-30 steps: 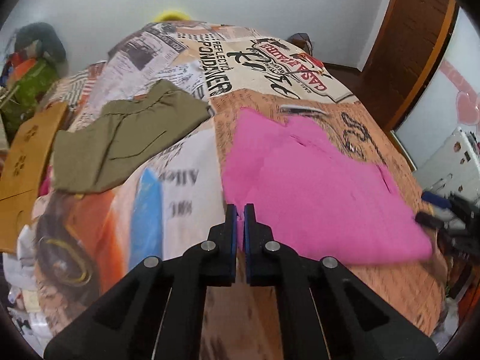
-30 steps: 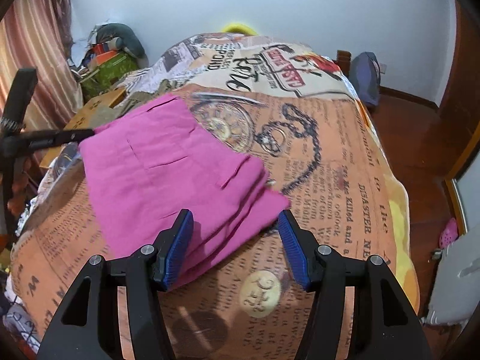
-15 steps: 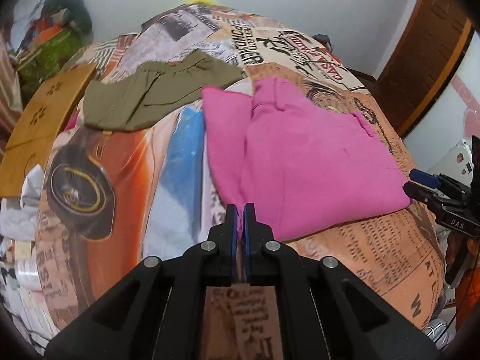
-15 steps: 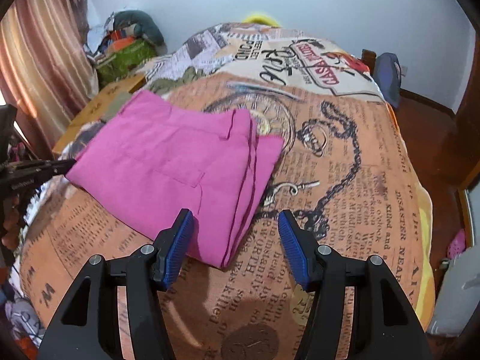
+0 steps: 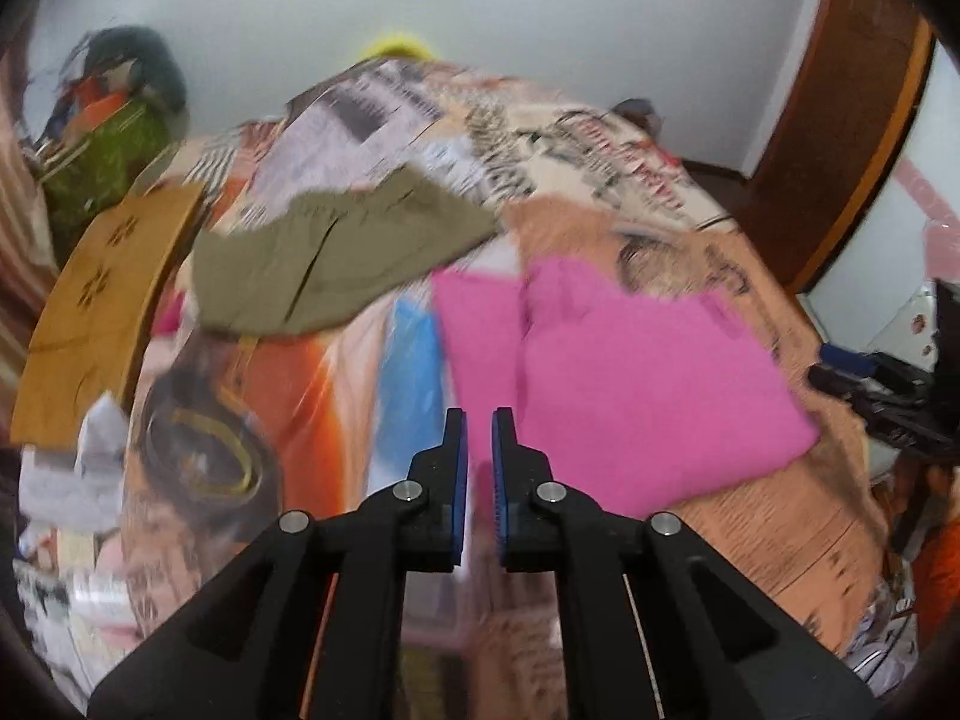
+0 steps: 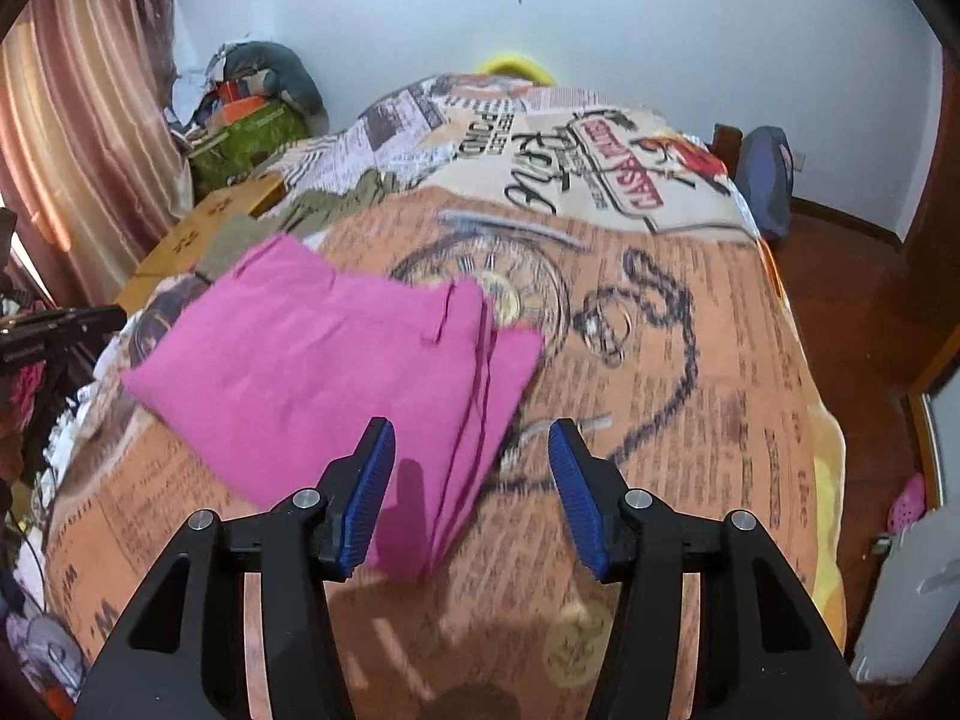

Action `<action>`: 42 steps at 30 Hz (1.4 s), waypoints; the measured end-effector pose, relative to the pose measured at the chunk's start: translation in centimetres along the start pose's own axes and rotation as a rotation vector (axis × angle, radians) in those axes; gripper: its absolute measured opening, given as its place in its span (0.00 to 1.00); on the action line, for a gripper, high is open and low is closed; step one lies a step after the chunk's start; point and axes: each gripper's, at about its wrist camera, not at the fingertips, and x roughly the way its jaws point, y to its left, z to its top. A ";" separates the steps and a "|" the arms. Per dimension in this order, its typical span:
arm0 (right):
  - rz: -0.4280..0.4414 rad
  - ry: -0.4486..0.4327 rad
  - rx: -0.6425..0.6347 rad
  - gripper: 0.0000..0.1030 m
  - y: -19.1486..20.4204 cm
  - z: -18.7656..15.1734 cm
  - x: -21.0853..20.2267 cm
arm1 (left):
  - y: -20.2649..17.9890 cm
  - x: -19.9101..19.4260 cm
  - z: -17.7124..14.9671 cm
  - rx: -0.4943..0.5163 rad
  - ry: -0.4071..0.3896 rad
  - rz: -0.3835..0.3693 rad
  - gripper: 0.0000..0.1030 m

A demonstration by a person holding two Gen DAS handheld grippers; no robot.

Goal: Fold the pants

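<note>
The pink pants [image 5: 630,384] lie folded on the printed bedspread [image 6: 690,390]. In the right wrist view the pink pants [image 6: 324,372] show stacked layer edges along their right side. My left gripper [image 5: 478,450] hovers at their near left edge, jaws opening to a narrow gap; pink cloth shows through the gap and the pads do not press on it. My right gripper [image 6: 471,462] hangs over the pants' near right corner, jaws closing but still wide, with nothing between them. Each gripper shows in the other's view: the right gripper [image 5: 870,384], the left gripper [image 6: 60,324].
Olive-green pants [image 5: 324,252] lie spread at the bed's far left, also visible as olive-green pants [image 6: 336,198]. A cardboard box [image 5: 102,300] sits by the left bed edge, with a pile of bags [image 6: 258,114] behind it. Curtains hang at left; a wooden floor lies at right.
The left gripper has drawn back toward the near edge, and its jaws have parted off the pink cloth they pinched. The right gripper has backed off a little and its jaws have narrowed.
</note>
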 end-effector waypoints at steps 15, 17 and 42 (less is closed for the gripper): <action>0.060 0.073 -0.021 0.24 -0.4 2.5 6.9 | -4.4 9.4 4.7 0.086 0.104 -0.120 0.07; 0.037 0.083 -0.051 0.24 -0.3 2.4 7.4 | -3.9 10.7 4.6 0.054 0.138 -0.107 0.07; 0.071 0.115 -0.036 0.27 0.3 -0.3 3.6 | -2.9 5.9 -0.3 0.086 0.089 -0.052 0.32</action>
